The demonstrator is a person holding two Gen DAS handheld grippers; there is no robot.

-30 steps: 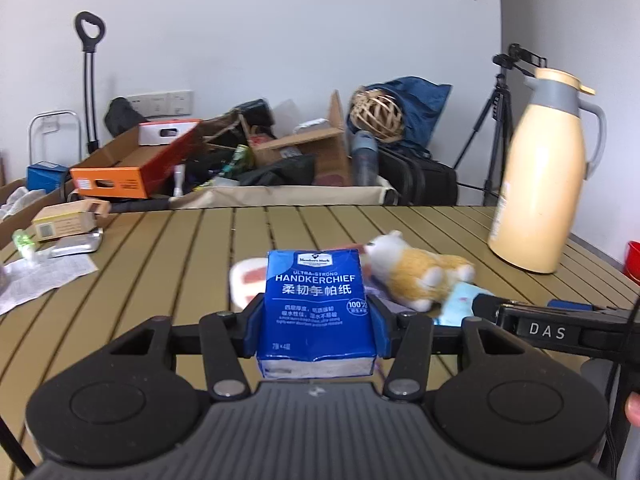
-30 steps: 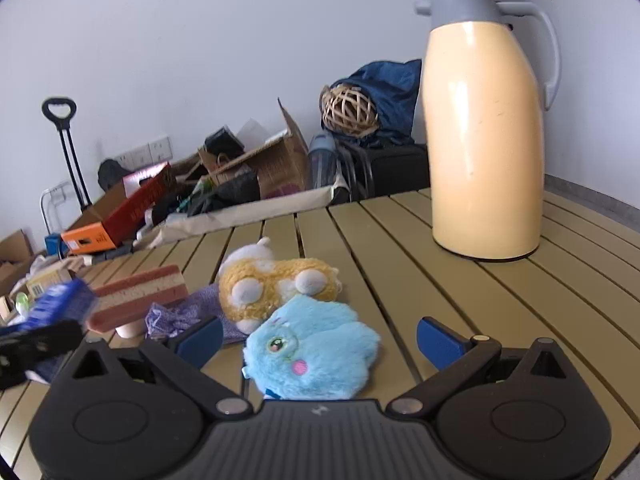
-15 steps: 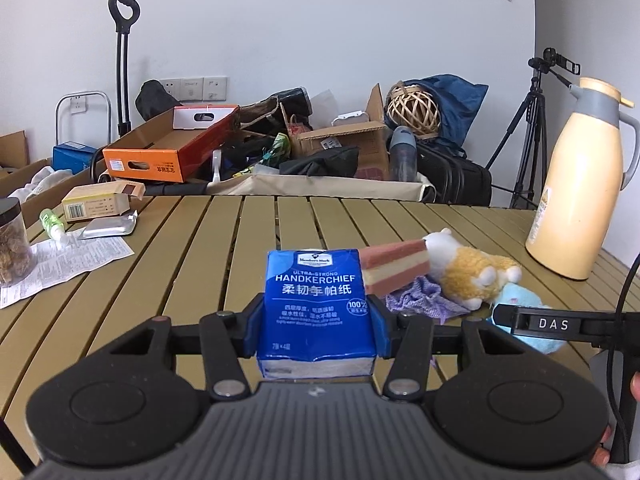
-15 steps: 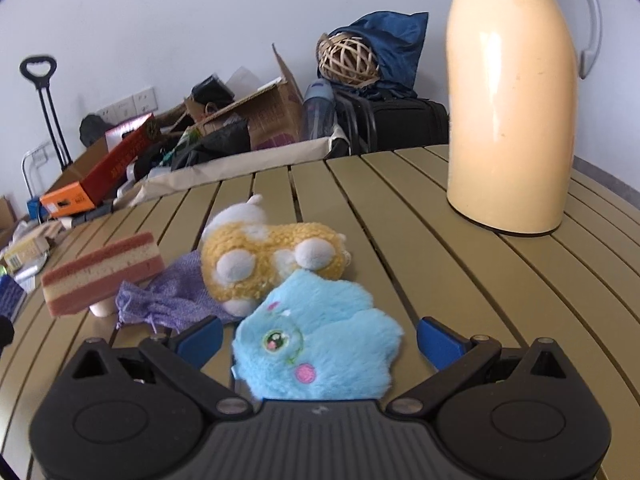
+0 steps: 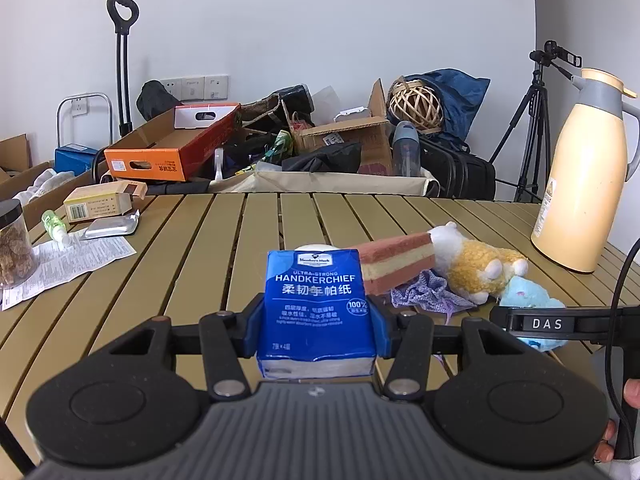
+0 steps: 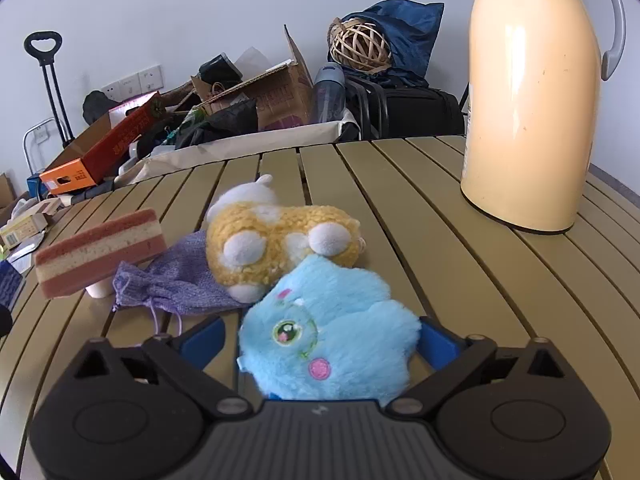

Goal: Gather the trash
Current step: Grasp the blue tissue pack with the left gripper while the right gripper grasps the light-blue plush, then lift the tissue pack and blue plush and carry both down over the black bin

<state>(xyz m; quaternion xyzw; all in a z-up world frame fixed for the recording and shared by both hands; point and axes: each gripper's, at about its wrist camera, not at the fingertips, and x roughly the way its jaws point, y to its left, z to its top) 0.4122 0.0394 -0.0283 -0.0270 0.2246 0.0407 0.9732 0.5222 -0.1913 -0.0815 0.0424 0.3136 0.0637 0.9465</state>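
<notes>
My left gripper (image 5: 316, 322) is shut on a blue handkerchief tissue pack (image 5: 316, 300), held upright above the slatted table (image 5: 224, 248). In the right wrist view, a light blue plush toy (image 6: 332, 332) lies between the blue pads of my right gripper (image 6: 320, 342). Its jaws are closing. The right pad is at the fur's edge and the left pad stands a little apart from it. The right gripper's body, labelled DAS (image 5: 548, 324), shows at the right of the left wrist view, over the blue plush (image 5: 528, 292).
A yellow plush (image 6: 280, 240), a purple pouch (image 6: 180, 280) and a pink striped sponge (image 6: 100, 252) lie just beyond. A tall cream thermos (image 6: 528, 100) stands at the right. At the left lie a paper leaflet (image 5: 68, 260), a jar (image 5: 14, 248) and a small box (image 5: 100, 202).
My right gripper has come forward and down until the blue plush sits between its jaws, which have narrowed. The left gripper shifted slightly with the pack, then held still.
</notes>
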